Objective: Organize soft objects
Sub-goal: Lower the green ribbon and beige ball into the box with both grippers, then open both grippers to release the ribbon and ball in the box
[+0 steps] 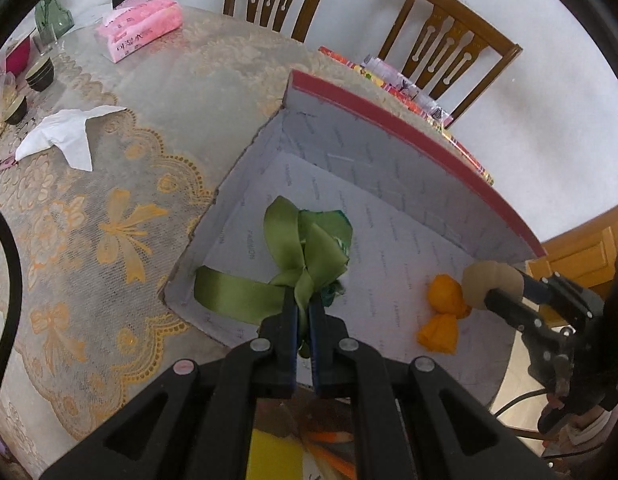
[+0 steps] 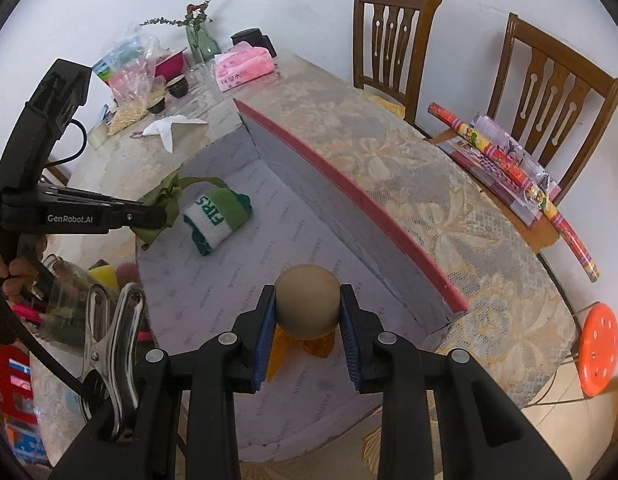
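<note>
Over the open grey box (image 1: pixel 389 208) on the counter (image 1: pixel 121 200), the left gripper (image 1: pixel 303 308) has its fingers closed on a green ribbon (image 1: pixel 305 248). At four o'clock, the right gripper (image 2: pixel 308 312) has its fingers clamped on a tan ball (image 2: pixel 308 302) above an orange cloth (image 1: pixel 445 312).

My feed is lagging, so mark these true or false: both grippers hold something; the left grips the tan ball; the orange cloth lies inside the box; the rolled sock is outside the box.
1. Both grippers hold something. True.
2. The left gripper grips the tan ball. False: it is shut on the green ribbon; the right gripper holds the ball.
3. The orange cloth lies inside the grey box. True.
4. The rolled sock is outside the box. False: it lies on the box floor.
</note>
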